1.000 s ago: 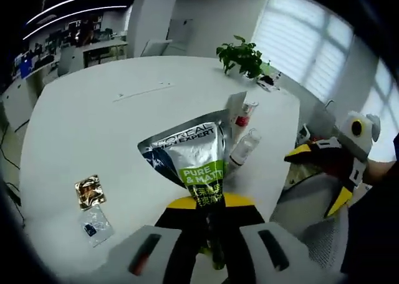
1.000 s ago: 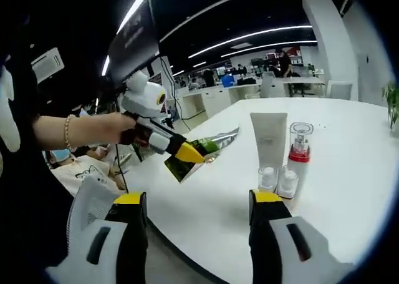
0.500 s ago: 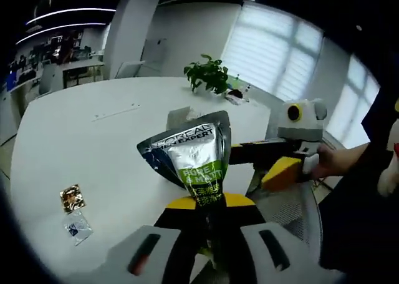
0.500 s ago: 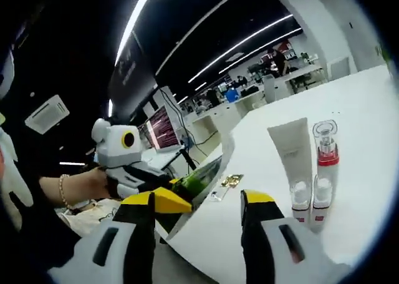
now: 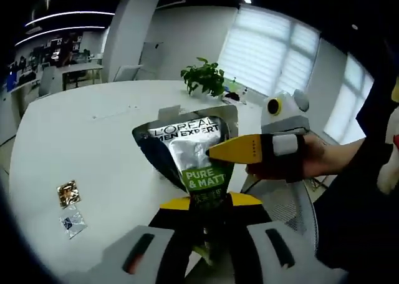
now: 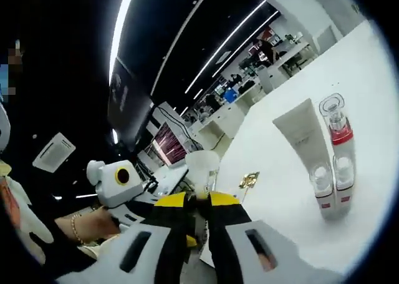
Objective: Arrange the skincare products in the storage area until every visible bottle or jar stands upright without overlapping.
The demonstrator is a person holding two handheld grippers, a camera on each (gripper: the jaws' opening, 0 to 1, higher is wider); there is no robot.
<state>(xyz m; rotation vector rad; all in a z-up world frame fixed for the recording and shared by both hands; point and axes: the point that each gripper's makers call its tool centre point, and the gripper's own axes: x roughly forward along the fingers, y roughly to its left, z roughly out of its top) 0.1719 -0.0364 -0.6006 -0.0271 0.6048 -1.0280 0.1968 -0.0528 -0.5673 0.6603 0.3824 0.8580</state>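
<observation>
Gripping 1 silver pouch (image 5: 198,156) above the white table (image 5: 93,140), your left gripper (image 5: 209,234) and right gripper (image 6: 198,218) both clamp it.

On the desk (image 6: 368,97), a tube (image 6: 303,137) stands just left of a pump bottle (image 6: 337,131); two small bottles (image 6: 332,183) stand before them, and a foil sachet (image 6: 249,180) lies well left of the tube.

Both views face each other closely across the pouch (image 5: 198,156).
</observation>
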